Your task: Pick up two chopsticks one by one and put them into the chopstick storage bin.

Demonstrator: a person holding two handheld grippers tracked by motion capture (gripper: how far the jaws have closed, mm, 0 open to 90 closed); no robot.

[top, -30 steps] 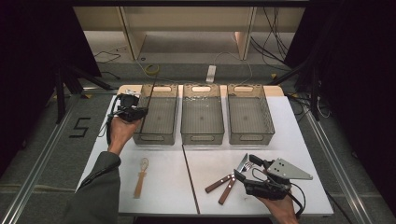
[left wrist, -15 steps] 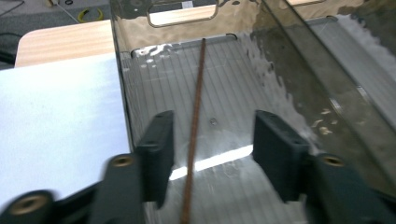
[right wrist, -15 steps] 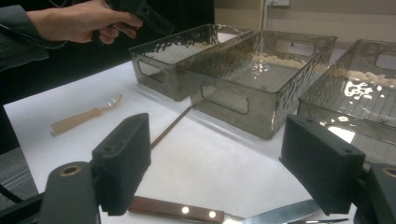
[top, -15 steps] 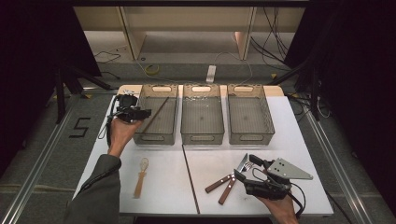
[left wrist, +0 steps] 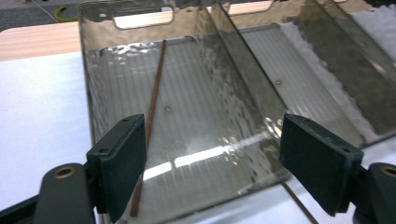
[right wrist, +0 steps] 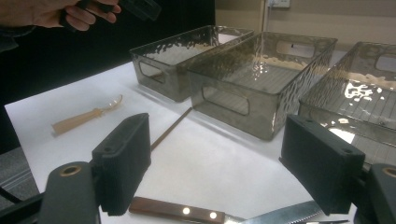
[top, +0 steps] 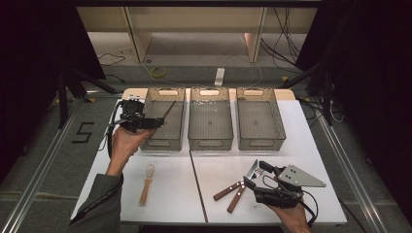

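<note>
A thin dark chopstick [top: 168,110] [left wrist: 154,93] lies loose inside the left clear bin [top: 162,142] [left wrist: 140,18], slanting along its floor. My left gripper [top: 149,123] [left wrist: 210,163] hangs open over that bin's near left corner, with nothing between its jaws. A second chopstick [right wrist: 170,128] [left wrist: 299,205] lies on the white table in front of the bins. At the front right my right gripper [top: 255,174] [right wrist: 217,163] is open just above a wood-handled knife [top: 227,191] [right wrist: 187,212], and a wood-handled fork [top: 239,196] lies beside the knife.
The middle bin [top: 210,143] [right wrist: 261,130] and right bin [top: 261,143] stand in a row with the left one. A wooden spoon [top: 145,184] [right wrist: 81,119] lies at the table's front left. Shelving and cables sit beyond the far edge.
The chopstick has left my left gripper and dropped into the left bin; that gripper's jaws now stand open. The right gripper has stayed put over the knife.
</note>
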